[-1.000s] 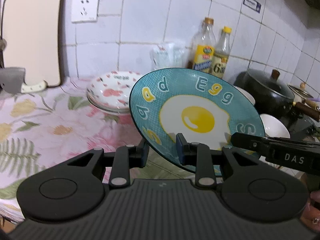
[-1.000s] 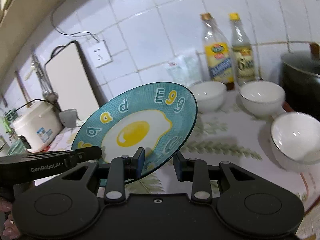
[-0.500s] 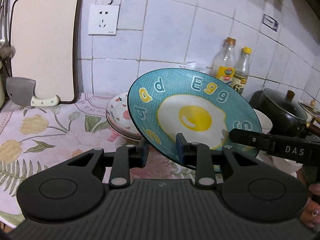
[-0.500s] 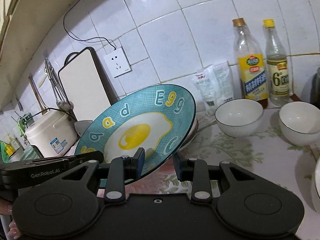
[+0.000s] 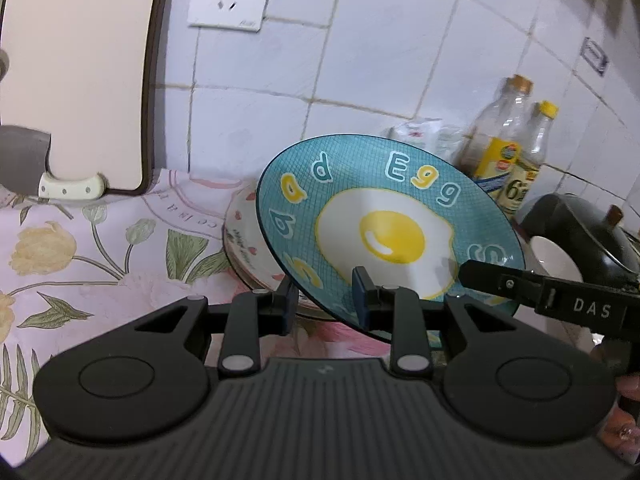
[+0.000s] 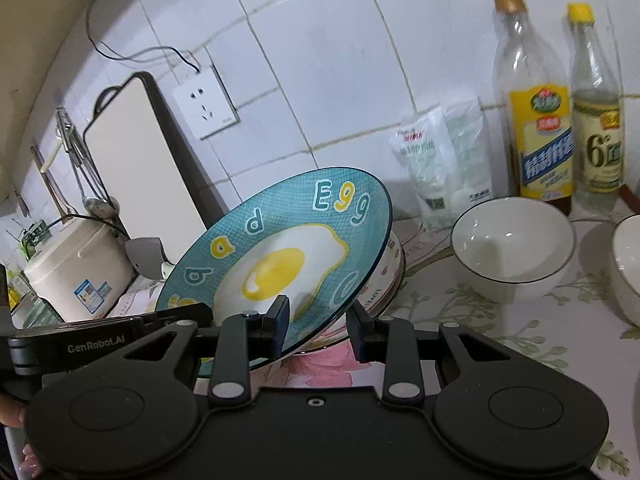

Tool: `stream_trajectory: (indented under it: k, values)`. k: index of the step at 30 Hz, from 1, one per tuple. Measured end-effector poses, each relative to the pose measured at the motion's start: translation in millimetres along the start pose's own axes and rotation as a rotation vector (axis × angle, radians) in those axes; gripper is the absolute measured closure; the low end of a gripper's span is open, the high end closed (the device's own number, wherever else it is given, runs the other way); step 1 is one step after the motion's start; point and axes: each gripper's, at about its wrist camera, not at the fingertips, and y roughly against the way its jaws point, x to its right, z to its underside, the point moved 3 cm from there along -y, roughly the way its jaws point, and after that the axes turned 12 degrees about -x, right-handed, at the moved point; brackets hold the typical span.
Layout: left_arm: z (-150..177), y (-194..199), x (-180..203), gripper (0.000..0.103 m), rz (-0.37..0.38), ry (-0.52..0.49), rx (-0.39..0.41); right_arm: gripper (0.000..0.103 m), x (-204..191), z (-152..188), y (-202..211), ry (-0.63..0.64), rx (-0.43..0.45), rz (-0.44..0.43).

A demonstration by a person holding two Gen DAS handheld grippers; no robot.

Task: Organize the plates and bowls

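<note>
A round teal plate, glossy and grid-patterned, shows a fried egg and the word "Egg" in bubble letters. You hold it tilted in the air above a stack of floral plates on the flowered tabletop. Your left tongs and right tongs each pinch its lower rim. The tongs' arms read "DAS" and "GenRobot.AI". White bowls and two labelled bottles stand beside it.

Egg plate tilted above the stacked plates on your desk, cutting board behind-left against the wall, bottles behind-right, bowl right of the stack (second bowl further right).
</note>
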Motion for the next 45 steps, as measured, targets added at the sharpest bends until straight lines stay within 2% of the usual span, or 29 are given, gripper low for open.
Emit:
stream_trajectory:
  k: [8, 14, 20, 30, 31, 34, 36, 41, 45]
  values:
    - [-6.2, -37.6, -19.3, 0.076, -0.032, 0.076, -0.093, 0.067, 8.1, -5.2, -39.8, -0.038, -0.11, 0.005]
    - [-11.7, -49.0, -20.9, 0.076, -0.062, 0.076, -0.135, 0.067, 6.1, -3.5, -48.1, -0.047, -0.136, 0.034]
    - [-19.9, -49.5, -19.9, 0.076, -0.103, 0.06, -0.158, 0.067, 7.2, -4.1, -57.3, -0.075, -0.177, 0.028]
    - [-29.6, -58.6, -22.4, 0.076, -0.092, 0.078, -0.198, 0.065, 2.7, -11.6, -60.7, -0.064, -0.181, 0.079]
    - [-30.7, -59.3, -22.9, 0.076, -0.093, 0.083, -0.206, 0.063, 2.3, -13.3, -61.0, -0.053, -0.16, 0.084]
    - [-34.0, -63.1, -24.4, 0.076, -0.098, 0.094, -0.226, 0.058, 0.7, -19.0, -63.3, -0.024, -0.153, 0.132]
    - [-35.3, -65.7, -23.9, 0.076, -0.114, 0.087, -0.232, 0.06, -2.1, -20.5, -68.1, 0.017, -0.152, 0.176]
    - [-36.2, -69.1, -24.4, 0.076, -0.141, 0.096, -0.232, 0.063, 0.4, -20.4, -75.8, 0.039, -0.126, 0.19]
    - [-34.0, -67.9, -25.1, 0.069, -0.131, 0.112, -0.216, 0.063, -6.7, -17.8, -82.1, 0.141, -0.075, 0.287]
